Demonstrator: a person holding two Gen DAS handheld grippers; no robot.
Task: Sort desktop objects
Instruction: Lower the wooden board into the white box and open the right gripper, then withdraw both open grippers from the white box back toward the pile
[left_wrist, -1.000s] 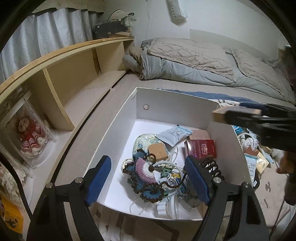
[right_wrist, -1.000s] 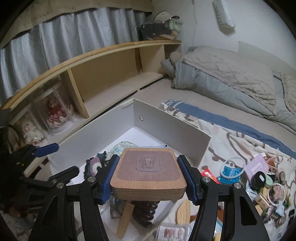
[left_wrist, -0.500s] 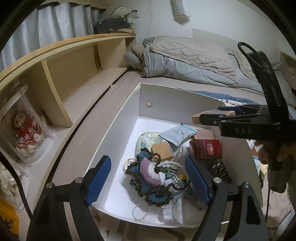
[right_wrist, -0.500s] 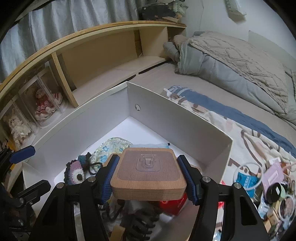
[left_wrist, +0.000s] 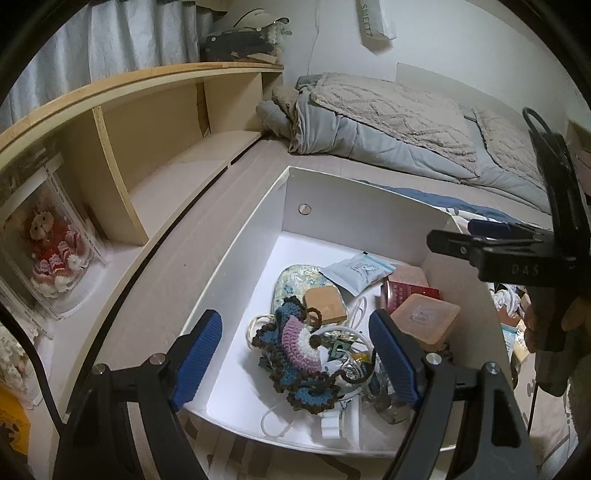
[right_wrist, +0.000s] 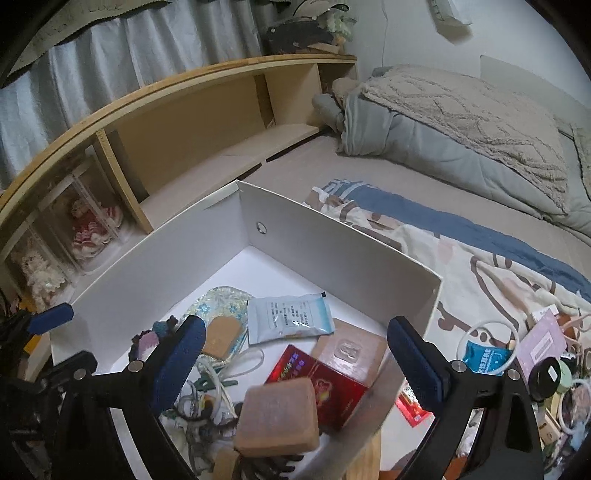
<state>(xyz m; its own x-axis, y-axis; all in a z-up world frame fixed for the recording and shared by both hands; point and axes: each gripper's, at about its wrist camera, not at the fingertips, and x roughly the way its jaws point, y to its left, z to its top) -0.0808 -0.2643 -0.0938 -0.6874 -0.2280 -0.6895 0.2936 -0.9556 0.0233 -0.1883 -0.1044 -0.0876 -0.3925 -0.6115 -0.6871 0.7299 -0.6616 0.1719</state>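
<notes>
A square wooden block (right_wrist: 277, 419) with rounded corners lies tilted atop the clutter inside the white box (right_wrist: 334, 242), overlapping a red carton (right_wrist: 325, 384) beside a pale sachet (right_wrist: 290, 319).

smooth matt white cardboard box (left_wrist: 255, 236); woollen crochet piece (left_wrist: 299, 341) (rough knit); matt wooden block (right_wrist: 277, 415); glossy red carton (right_wrist: 325, 384); shiny plastic sachet (right_wrist: 290, 319).

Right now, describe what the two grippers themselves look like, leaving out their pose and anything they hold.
Both match. The left gripper and right gripper have matte black angular arms, ribbed blue pads on each finger, and silver bolts at the joints. The right gripper's black body bears faint "DAS" lettering and a black loop on top.
</notes>
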